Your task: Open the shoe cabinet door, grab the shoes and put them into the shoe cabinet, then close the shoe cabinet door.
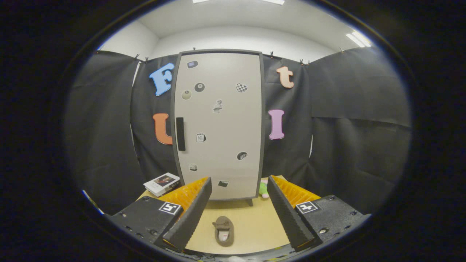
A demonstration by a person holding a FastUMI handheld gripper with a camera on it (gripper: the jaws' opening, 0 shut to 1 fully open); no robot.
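A: Which step is this?
B: The first, I'd say. The shoe cabinet [218, 123] door is shut, the hand-held gripper [239, 189] released and empty, well short of the cabinet.
A: And the shoe?
B: The slipper [223, 230] lies on the surface [255, 225] before the cabinet. Next: reach the cabinet's dark handle [180, 134] and pull
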